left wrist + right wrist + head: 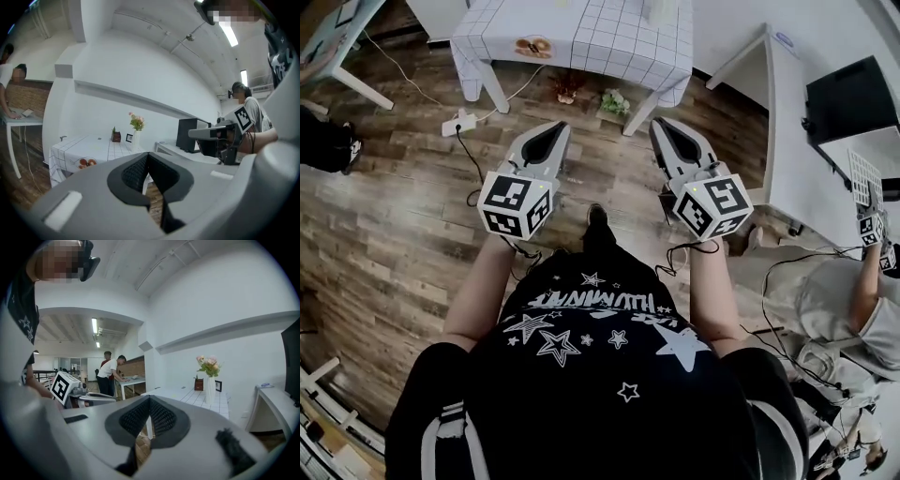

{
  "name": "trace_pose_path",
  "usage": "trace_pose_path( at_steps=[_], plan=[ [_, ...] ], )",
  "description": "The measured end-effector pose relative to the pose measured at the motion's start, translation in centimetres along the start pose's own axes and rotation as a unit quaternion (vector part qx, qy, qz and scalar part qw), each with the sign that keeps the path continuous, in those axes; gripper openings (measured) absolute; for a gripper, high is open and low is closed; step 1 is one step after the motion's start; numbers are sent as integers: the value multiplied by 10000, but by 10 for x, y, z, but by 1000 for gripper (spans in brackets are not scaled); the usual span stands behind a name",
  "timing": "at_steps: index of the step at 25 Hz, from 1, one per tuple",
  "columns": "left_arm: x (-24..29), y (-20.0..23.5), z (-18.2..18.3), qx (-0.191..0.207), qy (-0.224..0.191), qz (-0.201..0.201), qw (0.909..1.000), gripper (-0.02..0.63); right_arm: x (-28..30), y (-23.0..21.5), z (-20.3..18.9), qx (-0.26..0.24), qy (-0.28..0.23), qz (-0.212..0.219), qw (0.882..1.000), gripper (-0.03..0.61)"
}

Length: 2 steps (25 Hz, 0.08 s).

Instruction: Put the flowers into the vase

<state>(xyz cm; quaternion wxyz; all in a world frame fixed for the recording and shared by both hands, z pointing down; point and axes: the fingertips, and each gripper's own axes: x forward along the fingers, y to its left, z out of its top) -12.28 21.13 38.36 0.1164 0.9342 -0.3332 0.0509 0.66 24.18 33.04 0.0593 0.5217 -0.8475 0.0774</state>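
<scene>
A white vase with pink flowers stands on the table with the white checked cloth; in the right gripper view the same vase and flowers show right of centre. In the head view that table is ahead of me, and two small flower bunches, one greenish-white and one reddish, seem to lie on the floor under it. My left gripper and right gripper are held side by side over the floor, well short of the table. Both are shut and empty.
A power strip with its cable lies on the wooden floor left of the table legs. A white desk with a dark monitor stands at the right, where another person sits. Two people stand at a far table.
</scene>
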Motion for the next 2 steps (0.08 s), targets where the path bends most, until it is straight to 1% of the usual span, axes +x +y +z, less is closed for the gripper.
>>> trace_pose_path(
  at_steps=[2],
  plan=[
    [4, 3, -2, 133, 94, 130, 9998, 9, 0, -3, -3, 50, 17, -8, 10000, 11]
  ],
)
